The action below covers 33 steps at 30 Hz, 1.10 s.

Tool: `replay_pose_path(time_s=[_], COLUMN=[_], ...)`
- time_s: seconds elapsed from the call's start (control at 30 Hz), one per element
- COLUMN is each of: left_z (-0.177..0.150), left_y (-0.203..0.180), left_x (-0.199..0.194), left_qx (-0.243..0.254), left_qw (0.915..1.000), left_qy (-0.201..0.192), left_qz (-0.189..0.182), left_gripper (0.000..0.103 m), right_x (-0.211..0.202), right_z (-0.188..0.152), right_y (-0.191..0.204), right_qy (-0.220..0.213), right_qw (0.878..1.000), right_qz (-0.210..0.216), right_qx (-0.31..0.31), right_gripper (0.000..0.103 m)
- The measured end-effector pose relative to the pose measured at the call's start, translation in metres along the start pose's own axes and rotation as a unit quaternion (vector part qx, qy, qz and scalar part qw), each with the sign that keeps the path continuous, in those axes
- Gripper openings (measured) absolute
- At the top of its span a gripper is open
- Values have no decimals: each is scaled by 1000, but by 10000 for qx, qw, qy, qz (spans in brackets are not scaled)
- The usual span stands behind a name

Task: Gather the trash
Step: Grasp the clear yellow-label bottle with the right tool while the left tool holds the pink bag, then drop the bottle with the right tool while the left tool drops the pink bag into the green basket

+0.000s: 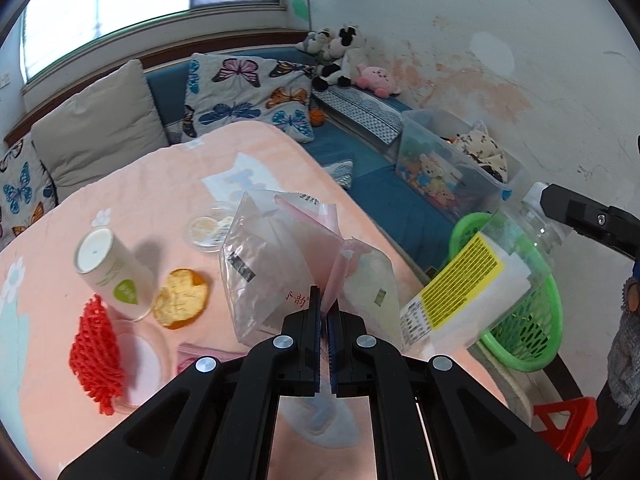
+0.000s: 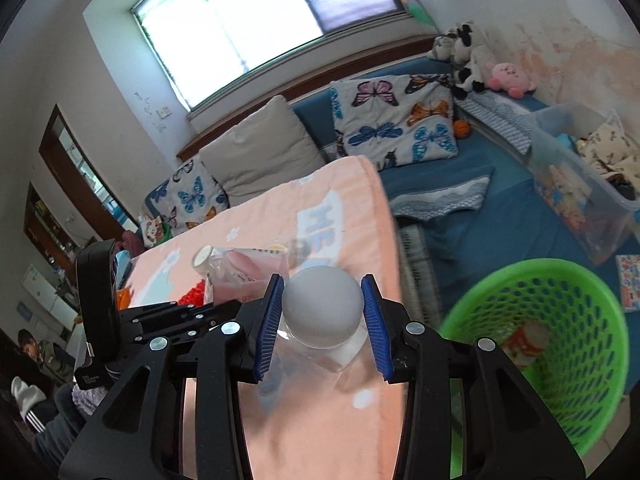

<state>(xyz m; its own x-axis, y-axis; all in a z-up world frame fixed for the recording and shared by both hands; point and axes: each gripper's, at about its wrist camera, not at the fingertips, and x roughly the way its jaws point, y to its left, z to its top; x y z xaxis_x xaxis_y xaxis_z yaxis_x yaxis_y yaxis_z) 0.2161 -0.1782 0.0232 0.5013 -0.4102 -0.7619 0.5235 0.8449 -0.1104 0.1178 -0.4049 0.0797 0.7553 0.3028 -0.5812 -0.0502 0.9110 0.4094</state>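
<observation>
My left gripper is shut on a clear and pink plastic wrapper bag and holds it above the peach table cloth. My right gripper is shut on a clear plastic bottle with a white cap; in the left wrist view the bottle with its yellow label hangs by the green basket. The green basket stands right of the table and holds a small wrapper. A paper cup, a piece of orange peel and a red foam net lie on the table.
A clear lidded cup with lemon slices sits behind the bag. A blue sofa with cushions and plush toys wraps behind the table. A clear storage bin sits on it. A red stool stands at lower right.
</observation>
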Motion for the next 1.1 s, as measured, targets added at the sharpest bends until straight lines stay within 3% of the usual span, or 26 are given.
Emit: replay_pose_path(time_s=[0.37,0.67,0.87,1.1], left_z=[6,7,0,-7], left_y=[-62,-129,-171,-196], left_x=[9,25,43,66], left_qx=[380,734,942,1037], left_qw=[9985,9943,9904,9875], left_qy=[17,145,350,592], left_qz=[-393,-763,-950,-1028], left_gripper=[3,3,3,3], right_x=[-60,-51,-34,-37], right_z=[-12,-55,-79,-87], right_y=[-67,-126,-158,-180], right_qy=[-288,196,534,558], right_qw=[9949,9854,9813,9793], right_qz=[-960,-1680,-1783,-1807], right_qx=[82,193,482,716], right_gripper=[41,41,41,41])
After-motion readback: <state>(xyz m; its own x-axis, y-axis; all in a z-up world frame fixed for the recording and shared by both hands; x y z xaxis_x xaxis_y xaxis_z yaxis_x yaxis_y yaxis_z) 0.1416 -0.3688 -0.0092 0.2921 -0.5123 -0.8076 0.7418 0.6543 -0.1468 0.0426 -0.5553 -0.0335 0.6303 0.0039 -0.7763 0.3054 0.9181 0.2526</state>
